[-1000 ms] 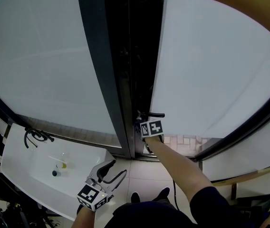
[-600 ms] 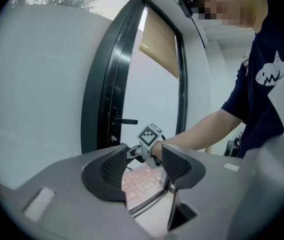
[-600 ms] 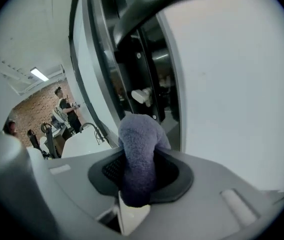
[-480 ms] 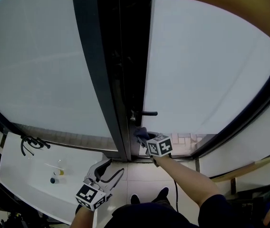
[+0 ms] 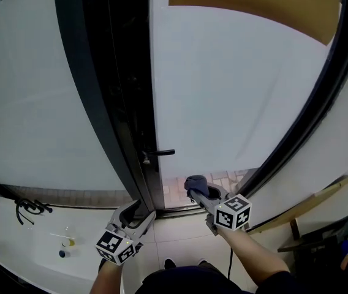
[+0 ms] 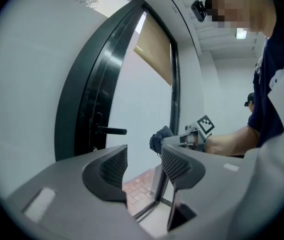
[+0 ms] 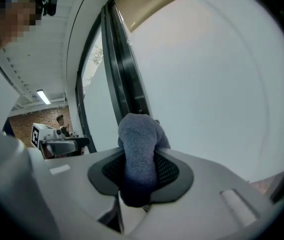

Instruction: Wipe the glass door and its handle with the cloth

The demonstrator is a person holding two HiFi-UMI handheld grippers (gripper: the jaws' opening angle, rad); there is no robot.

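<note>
The glass door (image 5: 235, 97) stands ajar in its dark frame, frosted white, with a black lever handle (image 5: 159, 153) at its left edge. My right gripper (image 5: 193, 187) is shut on a grey-blue cloth (image 5: 196, 183), held low before the door's bottom, below and right of the handle. In the right gripper view the cloth (image 7: 138, 154) bulges up between the jaws, with the glass (image 7: 222, 94) close ahead. My left gripper (image 5: 138, 214) hangs open and empty, lower left. The left gripper view shows the handle (image 6: 110, 130), the cloth (image 6: 160, 138) and its own open gripper (image 6: 143, 165).
A fixed glass pane (image 5: 27, 103) fills the left side beyond the dark frame (image 5: 109, 103). A white counter (image 5: 33, 244) with small bottles lies at the lower left. Brick paving (image 5: 223, 181) shows under the door. A wooden strip (image 5: 312, 204) runs at the lower right.
My right gripper has come down and back from the handle with the cloth, now below and right of it. The view has shifted, so the door looks further left. The left gripper has risen slightly.
</note>
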